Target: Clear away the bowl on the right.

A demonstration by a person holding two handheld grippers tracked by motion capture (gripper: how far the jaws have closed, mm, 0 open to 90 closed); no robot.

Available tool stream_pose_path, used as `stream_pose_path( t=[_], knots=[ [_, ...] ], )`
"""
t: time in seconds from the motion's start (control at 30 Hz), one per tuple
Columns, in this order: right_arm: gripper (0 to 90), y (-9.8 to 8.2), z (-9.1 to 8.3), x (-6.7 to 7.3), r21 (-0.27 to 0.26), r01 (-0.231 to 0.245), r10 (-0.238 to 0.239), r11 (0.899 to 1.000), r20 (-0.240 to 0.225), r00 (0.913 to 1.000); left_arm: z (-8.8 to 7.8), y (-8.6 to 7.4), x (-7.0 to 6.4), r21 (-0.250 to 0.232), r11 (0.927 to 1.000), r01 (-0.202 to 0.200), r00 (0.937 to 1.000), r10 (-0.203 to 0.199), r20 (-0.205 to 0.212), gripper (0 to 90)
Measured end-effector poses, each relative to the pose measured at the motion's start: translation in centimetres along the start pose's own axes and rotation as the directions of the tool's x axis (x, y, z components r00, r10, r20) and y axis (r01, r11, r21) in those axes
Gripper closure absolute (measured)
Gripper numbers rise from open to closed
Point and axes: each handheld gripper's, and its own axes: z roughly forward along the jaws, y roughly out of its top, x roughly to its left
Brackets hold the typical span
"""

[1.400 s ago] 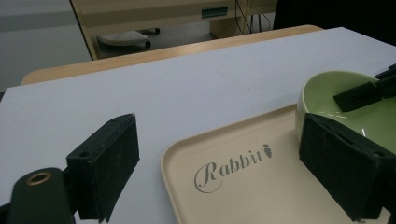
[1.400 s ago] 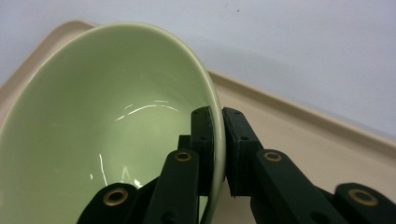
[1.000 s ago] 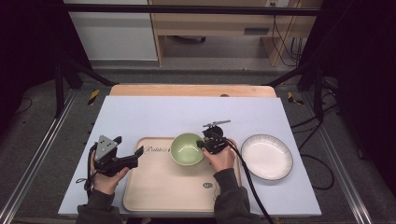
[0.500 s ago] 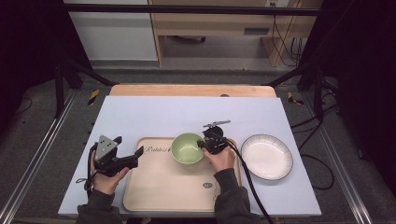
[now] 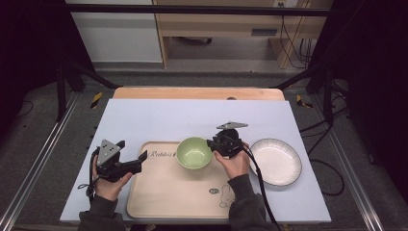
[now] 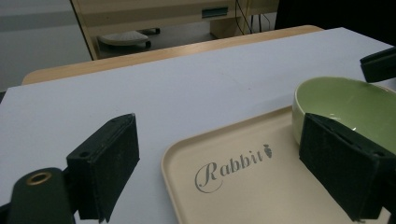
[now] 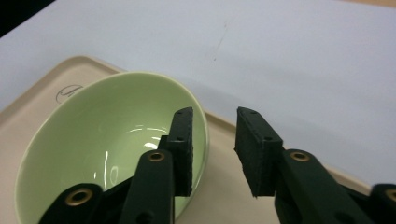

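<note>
Bowl point(image 5: 194, 153) sits on the tray point(image 5: 163, 192) just left of your right claw point(image 5: 215, 143) from above; white plate point(image 5: 275, 161) lies right of it on the worktop point(image 5: 159, 115). Left claw point(image 6: 224, 163) gapes wide over the tray corner. Right claw point(image 7: 214, 149) has just opened, jaws straddling the bowl's rim without pressing.

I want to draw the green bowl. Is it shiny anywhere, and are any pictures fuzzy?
Right gripper view: white glints shine inside the green bowl, with the near black arms a bit soft. Left gripper view: a small glint near its rim. High view: dark at the sides, table evenly lit.
</note>
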Motion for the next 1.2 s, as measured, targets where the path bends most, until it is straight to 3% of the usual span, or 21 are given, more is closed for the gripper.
stream_pose_path(
  t=[0.2, 0.37, 0.63, 1.03, 1.2],
  knots=[
    [55.4, 0.3, -1.8, -0.2, -0.053, 0.018, -0.018, 0.998, 0.002, 0.9998, -0.1, 0.0, 0.1, -0.002, 1.0000, 0.002, 1.0000, -0.002, 0.000, 11.7],
    [45.7, 0.1, -2.9, -0.2, -0.067, 0.039, -0.039, 0.997, 0.009, 0.9992, -0.1, 0.0, 0.2, 0.001, 1.0000, 0.003, 1.0000, -0.003, 0.001, 11.2],
    [26.1, -0.9, -4.3, -0.5, -0.117, 0.087, -0.087, 0.989, 0.005, 0.9962, -0.1, 0.0, 0.2, 0.009, 1.0000, -0.003, 1.0000, 0.003, 0.003, 10.7],
    [11.7, -3.0, -7.0, -2.4, -0.205, 0.086, -0.080, 0.975, 0.037, 0.9961, 0.1, -0.4, 0.4, 0.032, 0.9994, -0.012, 0.9999, 0.012, 0.004, 10.4],
    [9.2, -3.9, -8.1, -2.9, -0.212, 0.093, -0.086, 0.973, 0.039, 0.9955, 0.1, -0.5, 0.4, 0.038, 0.9991, -0.017, 0.9998, 0.017, 0.006, 10.4]
  ],
)
